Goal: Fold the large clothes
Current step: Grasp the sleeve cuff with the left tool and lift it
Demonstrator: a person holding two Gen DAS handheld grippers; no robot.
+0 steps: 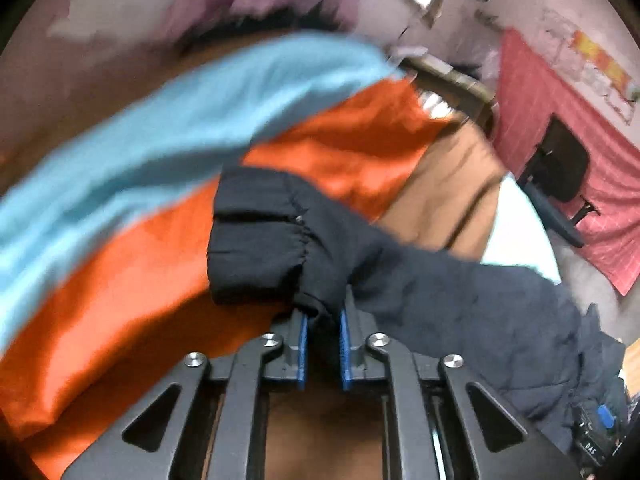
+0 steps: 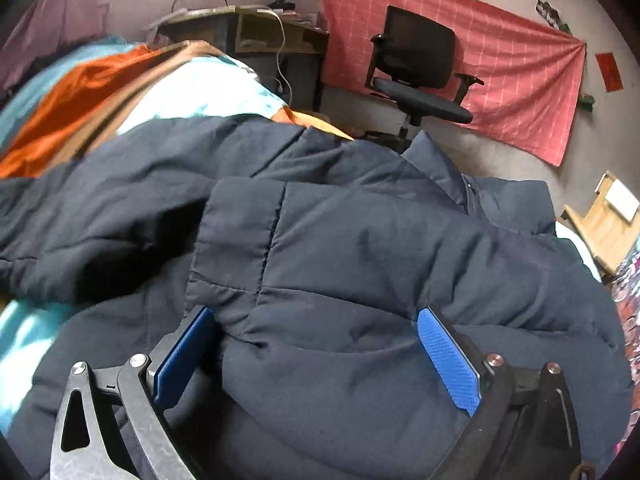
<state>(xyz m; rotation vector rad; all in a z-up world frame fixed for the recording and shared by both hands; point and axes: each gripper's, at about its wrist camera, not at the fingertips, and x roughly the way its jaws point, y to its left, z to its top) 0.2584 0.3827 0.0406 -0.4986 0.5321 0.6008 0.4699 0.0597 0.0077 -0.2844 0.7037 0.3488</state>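
A dark navy padded jacket lies spread over a bed. In the left wrist view its sleeve runs from the right to an elastic cuff. My left gripper is shut on the sleeve just behind the cuff, with dark fabric pinched between the blue pads. In the right wrist view my right gripper stands wide open, low over the jacket's body. A thick quilted fold bulges up between its blue pads. Whether the pads press on that fold is not clear.
The bed has a striped cover in orange, light blue and brown. Beyond the bed stand a black office chair, a cluttered desk and a red cloth on the wall. A wooden stool sits at the right.
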